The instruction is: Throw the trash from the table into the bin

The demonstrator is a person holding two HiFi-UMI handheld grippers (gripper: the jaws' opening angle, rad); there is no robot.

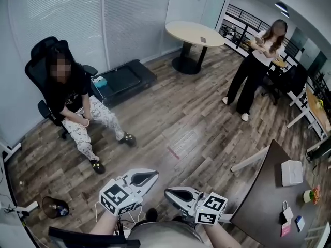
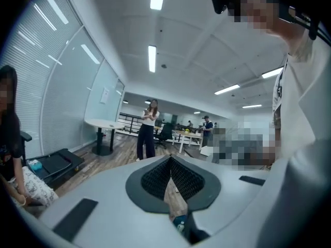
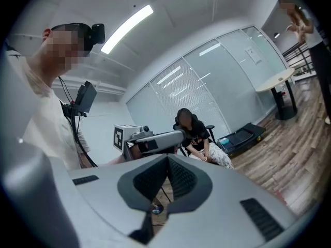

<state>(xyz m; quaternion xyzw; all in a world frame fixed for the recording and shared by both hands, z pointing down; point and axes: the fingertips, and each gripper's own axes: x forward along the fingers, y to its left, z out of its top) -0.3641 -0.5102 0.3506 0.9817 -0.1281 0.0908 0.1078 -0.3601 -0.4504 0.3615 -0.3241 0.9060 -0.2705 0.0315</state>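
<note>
In the head view both grippers are held low in front of me, over the wooden floor. My left gripper (image 1: 153, 175) is shut with nothing in it, and so is my right gripper (image 1: 167, 192) beside it. The left gripper view has the pads (image 2: 178, 175) pressed together with only the room beyond them. The right gripper view has its jaws (image 3: 167, 163) shut too, with the left gripper (image 3: 155, 138) passing in front. A dark bin (image 1: 54, 207) stands on the floor at lower left. The dark table (image 1: 264, 195) at right carries a small white bag (image 1: 286, 212), a pink item (image 1: 285, 230) and a cup (image 1: 312, 195).
A person sits in a black office chair (image 1: 39, 61) at left; another person (image 1: 253, 71) stands at the back right. A round table (image 1: 194, 34) and a black treadmill (image 1: 124, 79) stand by the glass wall. A white box (image 1: 291, 172) lies on the dark table.
</note>
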